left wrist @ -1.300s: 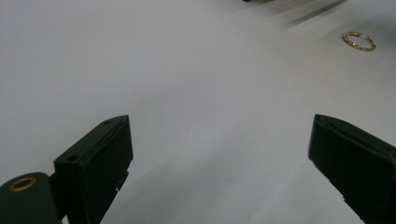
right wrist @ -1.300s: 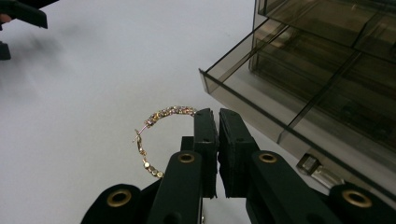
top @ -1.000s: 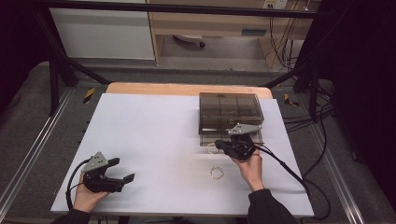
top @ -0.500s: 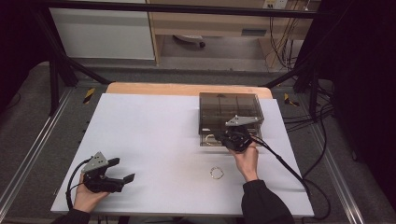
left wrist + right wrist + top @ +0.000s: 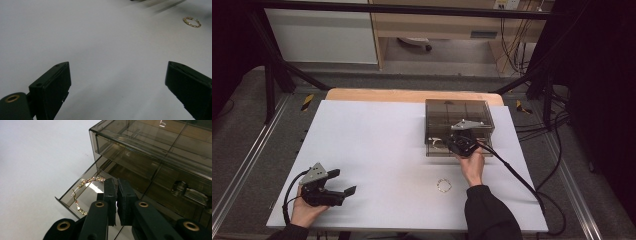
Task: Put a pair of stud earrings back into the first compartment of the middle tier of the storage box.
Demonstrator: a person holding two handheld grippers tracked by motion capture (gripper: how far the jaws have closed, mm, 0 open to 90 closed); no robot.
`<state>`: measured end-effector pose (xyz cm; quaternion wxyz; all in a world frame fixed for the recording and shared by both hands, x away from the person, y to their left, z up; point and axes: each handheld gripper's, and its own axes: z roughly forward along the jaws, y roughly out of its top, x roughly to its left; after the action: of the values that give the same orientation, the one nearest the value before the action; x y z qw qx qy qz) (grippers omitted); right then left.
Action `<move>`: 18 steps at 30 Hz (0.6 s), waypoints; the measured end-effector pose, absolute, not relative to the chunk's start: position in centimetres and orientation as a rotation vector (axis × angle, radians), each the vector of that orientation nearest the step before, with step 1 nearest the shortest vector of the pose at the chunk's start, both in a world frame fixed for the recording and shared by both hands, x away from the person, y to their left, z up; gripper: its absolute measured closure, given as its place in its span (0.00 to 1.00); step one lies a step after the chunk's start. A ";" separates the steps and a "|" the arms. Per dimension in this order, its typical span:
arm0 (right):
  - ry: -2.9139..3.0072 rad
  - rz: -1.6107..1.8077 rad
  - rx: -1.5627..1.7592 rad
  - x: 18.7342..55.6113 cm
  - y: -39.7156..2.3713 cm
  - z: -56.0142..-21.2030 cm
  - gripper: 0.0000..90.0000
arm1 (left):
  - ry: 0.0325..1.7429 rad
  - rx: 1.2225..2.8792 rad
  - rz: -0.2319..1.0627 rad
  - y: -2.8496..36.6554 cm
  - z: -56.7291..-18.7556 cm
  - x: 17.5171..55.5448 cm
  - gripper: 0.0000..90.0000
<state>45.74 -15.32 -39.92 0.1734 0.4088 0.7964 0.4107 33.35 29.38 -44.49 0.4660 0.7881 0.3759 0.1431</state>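
- The right gripper [image 5: 460, 145] sat at the open bottom drawer [image 5: 75, 197] of the smoky plastic drawer box [image 5: 457, 112] on the far right part of the worktop [image 5: 372, 145]. Its fingers [image 5: 110, 200] were pressed together with nothing visibly between them, hovering over the drawer's front edge.
- A gold chain [image 5: 86, 182] lay loosely curled inside that drawer, along its left side and back corner.
- A second gold chain ring [image 5: 444, 186] rested on the bare worktop, near the person's right forearm and apart from the box.
- The left gripper [image 5: 329, 187] rested low at the near left corner, its fingers [image 5: 53, 85] spread wide and empty.
- To my eye the chains would be very light, limp and slippery; they would drape and slide rather than hold shape, so a pinch across a bunched section would seem safest.
- The drawer looked thin, stiff and easily moved; I would push it shut squarely on its front wall, since the light box might slide on the smooth worktop.
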 end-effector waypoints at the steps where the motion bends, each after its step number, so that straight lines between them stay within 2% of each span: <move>1: 2.256 1.162 1.162 45.8 -15.3 -40.0 0.95 | 0.923 1.935 0.352 29.4 -44.5 33.3 0.07; 14: 2.281 1.096 1.162 46.2 -14.8 -41.6 0.95 | 0.923 1.935 0.352 29.4 -44.5 33.4 0.07; 17: 2.278 1.100 1.146 46.0 -14.7 -41.6 0.92 | 0.922 1.935 0.352 29.4 -44.5 33.3 0.07; 18: 2.266 1.123 1.132 45.8 -14.8 -41.2 0.88 | 0.923 1.935 0.352 29.4 -44.5 33.4 0.07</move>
<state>45.79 -14.82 -41.19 0.1845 0.4017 0.8037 0.3983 33.35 29.38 -44.49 0.4660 0.7881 0.3758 0.1433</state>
